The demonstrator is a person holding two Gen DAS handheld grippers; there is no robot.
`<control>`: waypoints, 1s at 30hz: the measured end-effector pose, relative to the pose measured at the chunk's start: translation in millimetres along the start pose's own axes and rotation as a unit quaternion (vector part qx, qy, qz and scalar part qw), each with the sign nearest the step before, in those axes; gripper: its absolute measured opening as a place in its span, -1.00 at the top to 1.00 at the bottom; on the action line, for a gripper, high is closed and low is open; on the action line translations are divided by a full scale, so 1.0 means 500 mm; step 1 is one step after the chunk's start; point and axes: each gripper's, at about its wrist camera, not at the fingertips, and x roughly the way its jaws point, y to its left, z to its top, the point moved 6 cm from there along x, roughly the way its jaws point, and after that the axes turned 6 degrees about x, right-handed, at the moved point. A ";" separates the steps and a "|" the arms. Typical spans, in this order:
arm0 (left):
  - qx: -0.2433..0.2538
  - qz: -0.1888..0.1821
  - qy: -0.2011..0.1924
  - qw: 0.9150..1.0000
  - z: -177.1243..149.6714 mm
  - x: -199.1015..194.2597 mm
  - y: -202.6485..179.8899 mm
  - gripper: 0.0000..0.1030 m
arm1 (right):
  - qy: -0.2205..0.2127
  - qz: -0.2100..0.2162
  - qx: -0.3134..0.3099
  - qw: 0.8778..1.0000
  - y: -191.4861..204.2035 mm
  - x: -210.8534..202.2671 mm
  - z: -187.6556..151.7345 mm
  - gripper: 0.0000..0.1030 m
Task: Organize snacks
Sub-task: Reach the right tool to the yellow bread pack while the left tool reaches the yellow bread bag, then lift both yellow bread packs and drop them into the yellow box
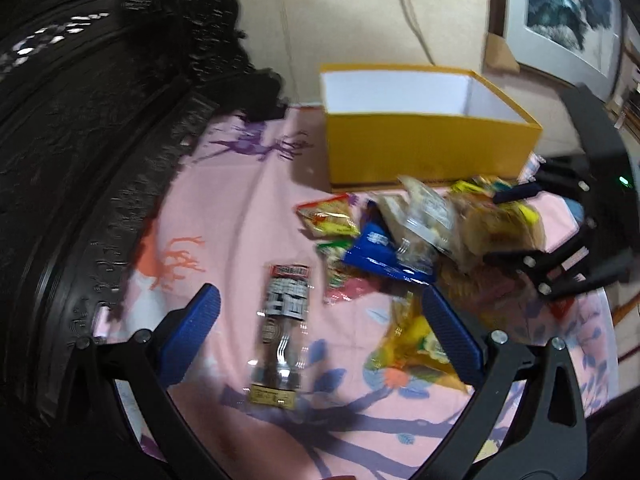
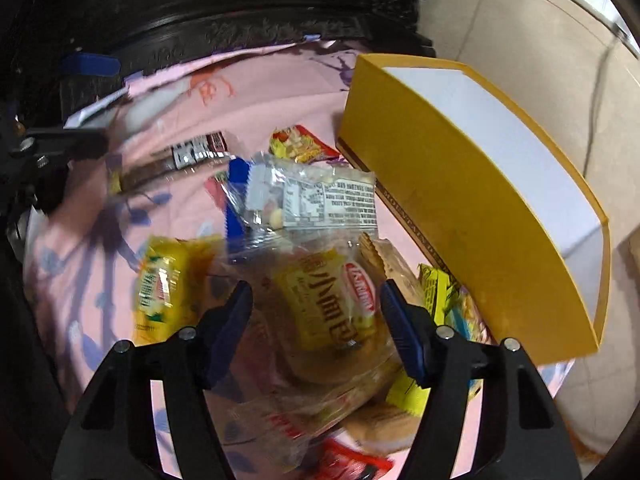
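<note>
Several snack packets lie in a loose heap on a pink cloth (image 1: 248, 216) printed with branches and leaves, just in front of an open yellow box (image 1: 428, 152) with a white inside; nothing shows in the part of its interior in view. The heap includes a clear bun pack (image 2: 320, 312) with a yellow label, a clear pack (image 2: 320, 200) with a printed white panel, a blue packet (image 1: 376, 252), a red-and-yellow packet (image 1: 328, 216) and a yellow sachet (image 2: 160, 284). Apart from the heap, to its left, lies a long clear pack (image 1: 282, 328) with a black-and-white label. The right gripper (image 2: 316, 300) stands over the bun pack, jaws about half open on either side of it; contact cannot be told. The left gripper (image 1: 320, 308) has jaws wide apart astride the long pack, holding nothing. Both views are blurred.
</note>
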 end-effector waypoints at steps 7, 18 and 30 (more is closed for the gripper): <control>0.087 -0.054 0.027 0.994 -0.026 0.053 -0.108 -0.96 | 0.000 0.027 0.030 0.999 -0.008 0.013 -0.004 0.01; 0.172 -0.110 0.045 0.978 -0.081 0.103 -0.205 -0.96 | -0.038 0.062 0.183 0.980 -0.018 -0.072 -0.033 0.05; 0.138 -0.129 0.082 0.979 -0.131 0.193 -0.220 -0.96 | -0.072 0.028 0.248 0.966 -0.031 -0.159 -0.071 0.05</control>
